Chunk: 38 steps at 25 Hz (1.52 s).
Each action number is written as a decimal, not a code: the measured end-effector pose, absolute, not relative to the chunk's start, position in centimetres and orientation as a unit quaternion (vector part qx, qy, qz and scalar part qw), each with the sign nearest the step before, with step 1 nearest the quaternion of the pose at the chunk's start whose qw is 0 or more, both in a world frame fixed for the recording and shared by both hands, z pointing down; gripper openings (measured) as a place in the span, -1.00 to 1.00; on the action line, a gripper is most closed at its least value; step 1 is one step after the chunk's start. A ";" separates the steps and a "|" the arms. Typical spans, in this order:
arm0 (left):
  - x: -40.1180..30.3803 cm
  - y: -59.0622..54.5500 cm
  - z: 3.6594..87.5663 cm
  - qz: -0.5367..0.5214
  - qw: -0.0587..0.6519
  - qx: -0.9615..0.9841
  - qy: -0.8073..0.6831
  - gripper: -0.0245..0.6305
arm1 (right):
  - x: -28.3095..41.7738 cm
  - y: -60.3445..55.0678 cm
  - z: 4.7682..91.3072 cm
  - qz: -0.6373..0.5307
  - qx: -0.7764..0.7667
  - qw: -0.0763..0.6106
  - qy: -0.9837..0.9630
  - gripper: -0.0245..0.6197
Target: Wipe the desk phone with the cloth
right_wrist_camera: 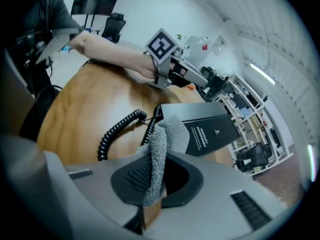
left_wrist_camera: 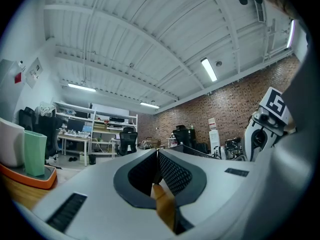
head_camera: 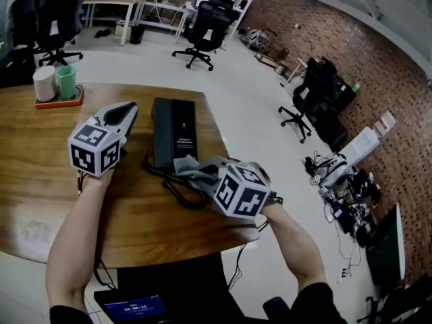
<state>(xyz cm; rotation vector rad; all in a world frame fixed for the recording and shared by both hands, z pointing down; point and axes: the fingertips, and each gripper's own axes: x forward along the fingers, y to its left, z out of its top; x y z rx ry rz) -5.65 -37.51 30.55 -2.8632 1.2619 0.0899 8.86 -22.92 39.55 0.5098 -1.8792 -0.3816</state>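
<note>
The black desk phone (head_camera: 173,131) lies on the round wooden table (head_camera: 40,181), its coiled cord (head_camera: 174,185) curling toward the front edge. My right gripper (head_camera: 204,172) is shut on a grey cloth (head_camera: 192,169), which hangs just over the phone's near end. In the right gripper view the cloth (right_wrist_camera: 161,149) stands pinched between the jaws, with the phone (right_wrist_camera: 206,126) just beyond it and the cord (right_wrist_camera: 118,131) to the left. My left gripper (head_camera: 126,112) hovers left of the phone, shut with nothing in it; its jaws (left_wrist_camera: 156,156) point level across the room.
An orange tray (head_camera: 61,102) at the table's back left carries a white cup (head_camera: 44,84) and a green cup (head_camera: 66,81). Office chairs (head_camera: 202,29) and shelving stand on the floor beyond. The table's right edge runs close to the phone.
</note>
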 end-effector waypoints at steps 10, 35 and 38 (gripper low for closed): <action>-5.3 -37.3 31.0 0.019 0.001 -0.919 0.393 -0.93 | 6.8 -21.1 27.9 -0.125 0.319 0.204 -0.917 -0.84; 2.7 -23.9 19.7 0.093 0.217 -0.943 0.233 -0.93 | 12.8 -13.3 24.2 -0.122 0.343 -0.016 -0.931 -0.85; 3.1 -19.3 18.8 0.155 0.221 -0.957 0.104 -0.92 | 11.7 -12.8 24.2 -0.139 0.327 -0.007 -0.935 -0.85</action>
